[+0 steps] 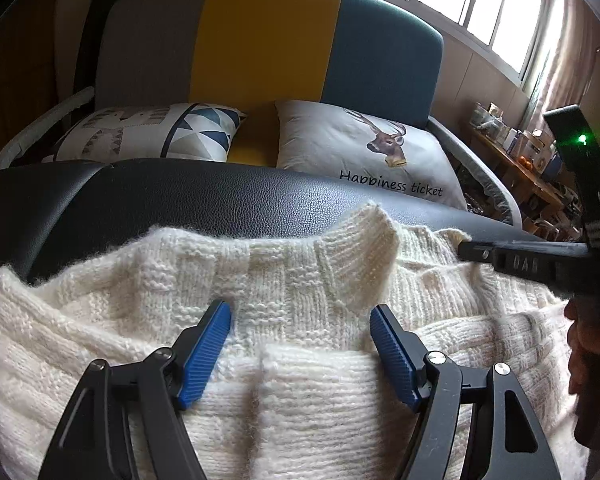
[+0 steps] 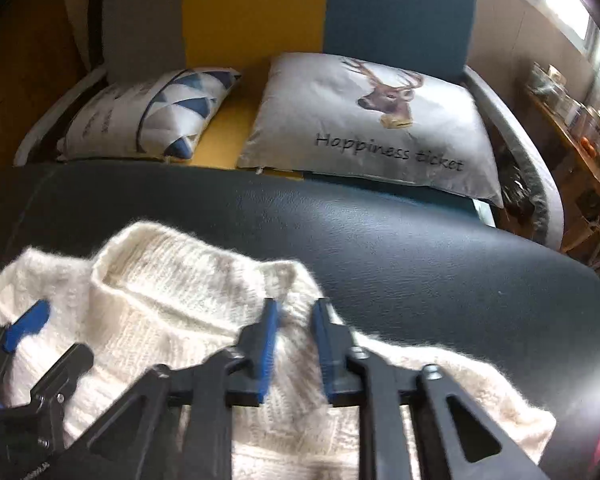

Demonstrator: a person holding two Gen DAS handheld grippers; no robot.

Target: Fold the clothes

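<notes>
Step in hand: the right gripper (image 2: 294,320) pinches a fluffy fold at the shoulder edge of the cream knit sweater (image 1: 300,288), beside its collar (image 2: 172,280); I judge this the start of a fold.
Right gripper: jaws nearly together, closed on the knit between the blue pads.
Left gripper (image 1: 300,334): jaws spread wide, pads apart over the chest just below the collar, clamping nothing.
Sweater's place: under and ahead of both grippers, on the black leather surface (image 2: 440,240), with pillows on a sofa beyond.
Sweater's heading: collar points away from the grippers, hem towards them; long axis runs along the left gripper's line.
Next move calls for: carrying the pinched edge across the body while the left pins the cloth, keeping the loose knit from bunching.
</notes>
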